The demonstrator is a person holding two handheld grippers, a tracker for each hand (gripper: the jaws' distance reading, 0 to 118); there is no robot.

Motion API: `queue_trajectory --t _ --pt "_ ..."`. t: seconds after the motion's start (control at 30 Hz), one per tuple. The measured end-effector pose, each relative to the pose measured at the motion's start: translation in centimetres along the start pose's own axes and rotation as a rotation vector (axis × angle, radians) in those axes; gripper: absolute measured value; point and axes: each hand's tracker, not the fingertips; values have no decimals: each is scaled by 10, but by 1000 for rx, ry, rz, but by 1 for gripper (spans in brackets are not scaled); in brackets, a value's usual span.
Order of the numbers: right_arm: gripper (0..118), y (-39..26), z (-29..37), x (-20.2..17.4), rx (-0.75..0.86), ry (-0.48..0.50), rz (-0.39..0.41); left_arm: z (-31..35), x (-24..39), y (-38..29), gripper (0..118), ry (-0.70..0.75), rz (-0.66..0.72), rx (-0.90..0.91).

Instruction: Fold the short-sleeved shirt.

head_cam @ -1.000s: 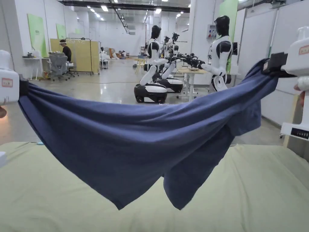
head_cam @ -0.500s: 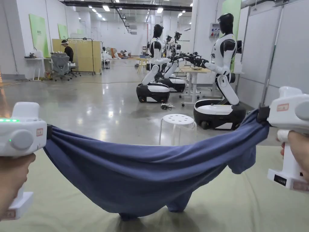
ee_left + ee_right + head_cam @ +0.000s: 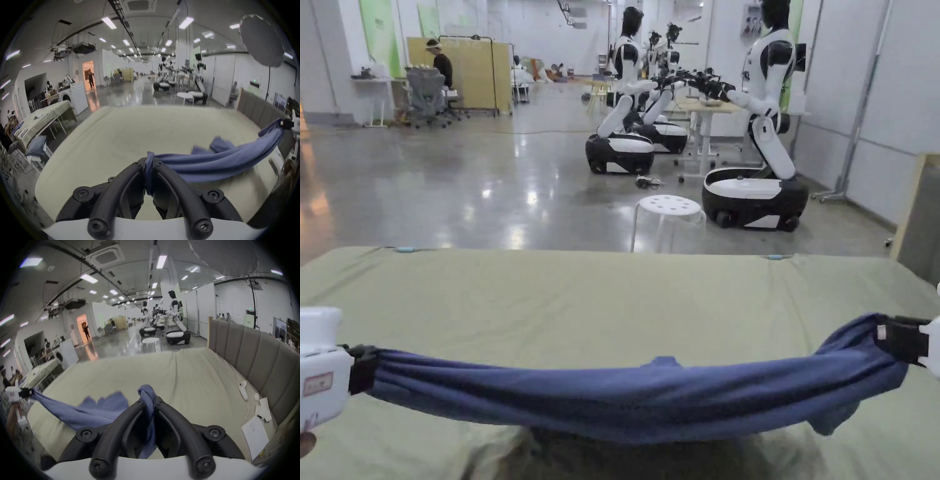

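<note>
Head view: shirt [image 3: 637, 400] between clamped hand-held grippers

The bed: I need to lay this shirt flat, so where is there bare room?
The green sheet is bare from the far edge down to the blue shirt strung between the left gripper and right gripper. It is crowded beside the grey headboard: papers and a white controller.

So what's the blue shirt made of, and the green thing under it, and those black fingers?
The shirt looks like soft, matte knit cloth, maybe cotton: it sags and bunches in rolls. The green cover looks like a thin woven sheet, with small creases showing in the right gripper view. The fingers look like dull black plastic or rubber, smooth, fixed with screws.
</note>
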Motion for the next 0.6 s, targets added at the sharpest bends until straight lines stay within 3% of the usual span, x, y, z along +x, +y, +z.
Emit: queue_trajectory --t 0.17,0.27,0.3,0.33,0.37,0.4,0.43,0.47,0.53,0.6 --pt "7 -127 9 -4 -202 5 52 9 -6 -111 7 -26 91 -182" --pt "7 -181 5 3 -265 -34 16 12 -6 -145 9 -8 110 -196" --pt "7 -194 -3 17 -265 -37 2 15 -6 -147 17 0 110 -184" --pt "15 -193 -2 21 -250 -45 -12 20 -7 -145 50 10 102 -159" --pt "34 -190 0 23 -240 -61 -27 23 -9 -140 71 79 74 -156" --pt "58 -181 4 23 -226 -75 -36 35 -3 -128 81 73 75 -141" --pt "87 -171 14 23 -168 -82 -36 51 2 -118 80 76 45 -69" --pt "97 -159 23 18 -109 -72 -31 65 8 -108 80 71 40 5" --pt "100 -132 41 -1 20 -32 -52 88 26 -88 80 45 45 134" --pt "104 -109 59 -31 136 46 -22 102 51 -75 80 2 32 225"
